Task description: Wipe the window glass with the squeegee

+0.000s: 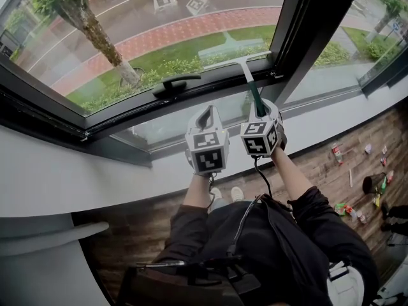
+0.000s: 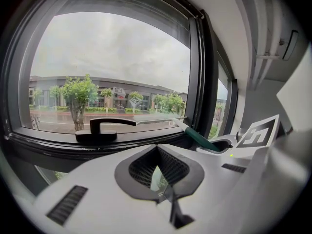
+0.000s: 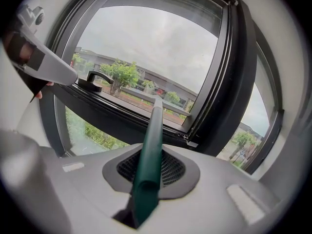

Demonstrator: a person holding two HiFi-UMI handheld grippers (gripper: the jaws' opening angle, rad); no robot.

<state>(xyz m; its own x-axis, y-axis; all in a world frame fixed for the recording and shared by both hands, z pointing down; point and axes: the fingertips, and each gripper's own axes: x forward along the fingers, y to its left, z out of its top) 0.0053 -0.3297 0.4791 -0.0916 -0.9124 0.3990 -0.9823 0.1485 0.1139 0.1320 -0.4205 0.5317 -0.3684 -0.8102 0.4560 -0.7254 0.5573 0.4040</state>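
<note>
The right claw [image 1: 261,109] pinches the squeegee [image 1: 247,74] by its green grip, below and to the right of the black latch [image 1: 176,83]. The blade sits along the bottom edge of the glass [image 1: 159,24], about level with the latch and just to its right. The left claw [image 1: 206,113] is pressed together with nothing in it. It hangs just below the latch, close beside the right one. Beyond the latch, through the pane, I can see a tree [image 1: 89,24] and a red path [image 1: 191,30].
</note>
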